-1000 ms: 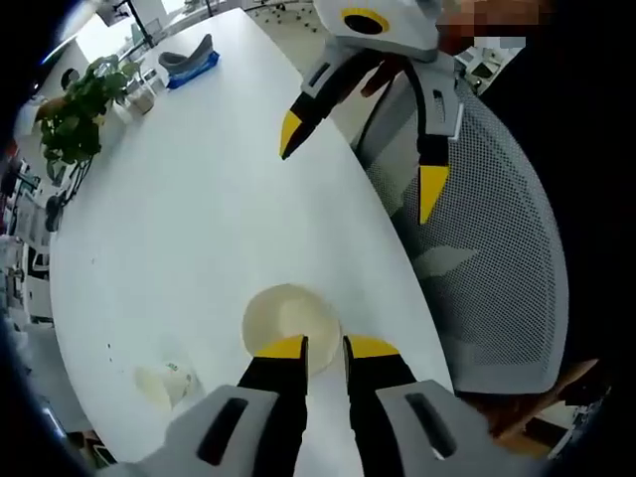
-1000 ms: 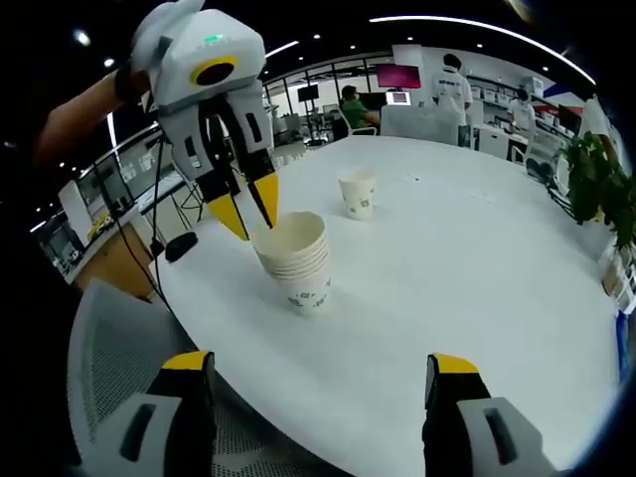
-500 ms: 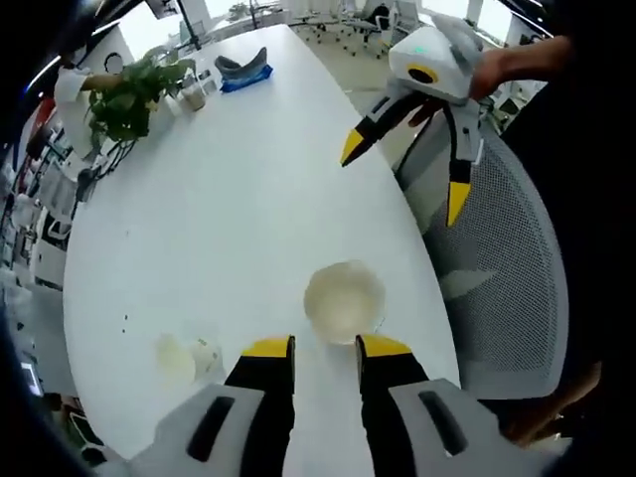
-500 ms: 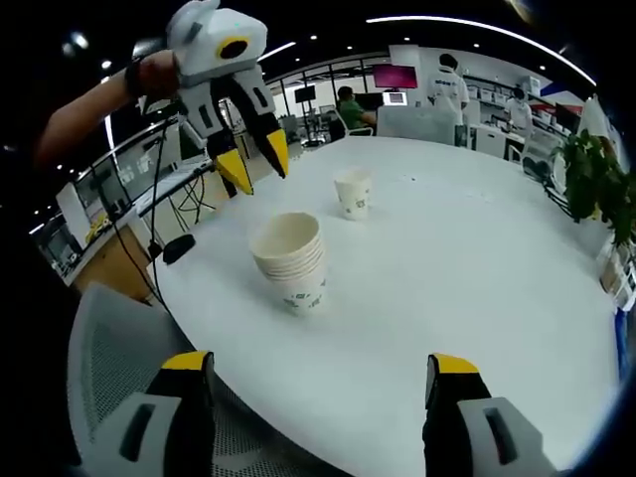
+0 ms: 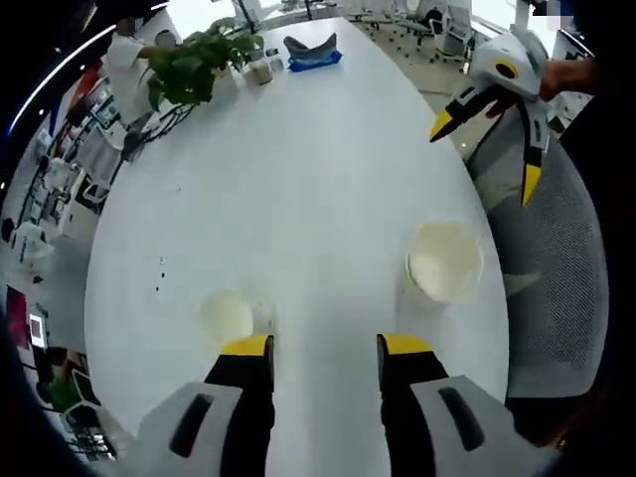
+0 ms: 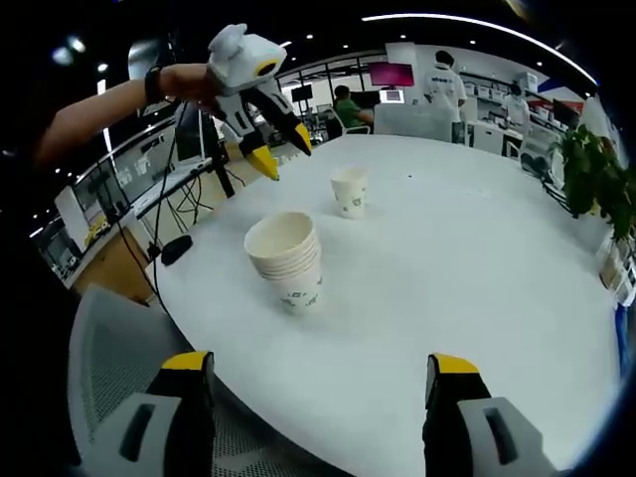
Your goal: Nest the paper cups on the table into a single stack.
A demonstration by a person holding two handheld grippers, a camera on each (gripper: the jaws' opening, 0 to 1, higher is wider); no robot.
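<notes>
Stack of paper cups [image 6: 288,261] stands upright on the white desk [image 6: 477,288], near the edge by a mesh chair [image 6: 109,348]. A single cup [image 6: 349,191] stands apart, further in. Left gripper [image 6: 279,147] hangs in the air above the desk between stack and single cup, jaws moderately apart, empty. Right gripper [image 6: 316,383] low at the near edge, jaws spread wide, empty. In the left gripper view the single cup [image 5: 228,316] sits just ahead of the left jaw tip, stack [image 5: 445,260] off to the right. Potted plant [image 5: 194,66] at the far end.

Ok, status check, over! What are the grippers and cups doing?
Left gripper open, empty. Right gripper open, empty. Stack upright on table; single cup apart. Nothing between.
</notes>
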